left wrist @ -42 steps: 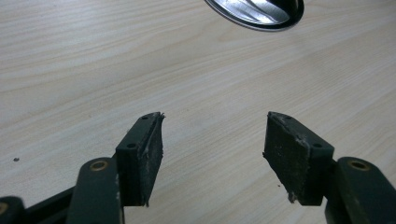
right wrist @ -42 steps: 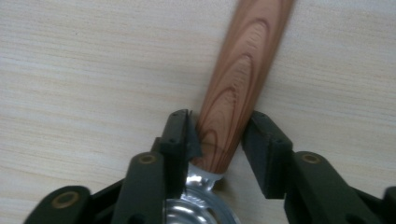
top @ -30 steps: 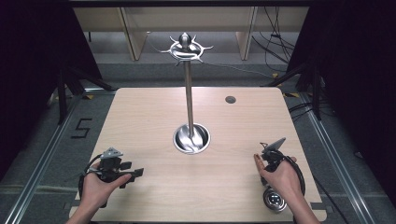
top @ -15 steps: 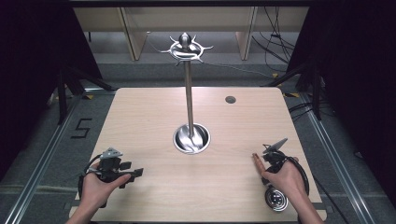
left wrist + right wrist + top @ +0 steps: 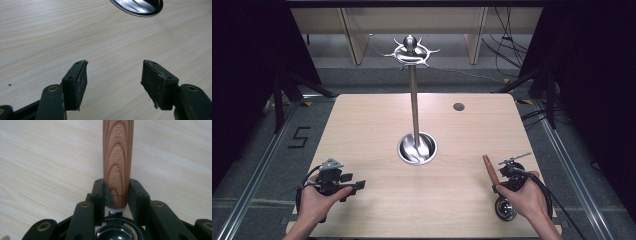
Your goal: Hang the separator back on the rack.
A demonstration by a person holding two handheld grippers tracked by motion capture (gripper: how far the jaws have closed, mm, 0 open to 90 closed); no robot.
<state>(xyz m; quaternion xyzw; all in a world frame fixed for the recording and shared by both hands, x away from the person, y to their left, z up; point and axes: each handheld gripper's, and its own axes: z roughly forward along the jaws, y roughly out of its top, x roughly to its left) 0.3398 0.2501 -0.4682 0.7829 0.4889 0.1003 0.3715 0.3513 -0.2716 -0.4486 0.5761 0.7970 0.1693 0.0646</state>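
High view: right gripper [image 5: 499, 184] at near right corner of table [image 5: 377, 130], clamped on utensil [image 5: 490, 171] at the low end of its wood handle [image 5: 488, 167], handle slanting up and away toward the table middle, round metal end tucked under the hand [image 5: 524, 197]. Left gripper [image 5: 356, 186] at near left, low over bare wood, holding nothing, well apart from everything. Stand [image 5: 414, 100] upright mid-table, ring of hooks [image 5: 411, 50] on top, all hooks bare, shiny round base [image 5: 417, 148] below. Left gripper view: left gripper [image 5: 115, 72] with pads spread wide, only table grain between them, rim of base [image 5: 137, 5] at top edge. Right gripper view: right gripper [image 5: 116, 195] with both pads pressed on handle [image 5: 117, 157] just above its white collar, grip looks centred and square, dark metal bowl of utensil [image 5: 120, 235] at bottom close to the lens. Step, as judged: pick-up done, carry to stand about to start. Next move likely calls for lifting clear of table, swinging across to the stand top, lining up utensil with a free hook without knocking the pole. Hanging hole on handle tip not visible, so cannot tell how it would catch. Left likely to stay idle or steady the stand.
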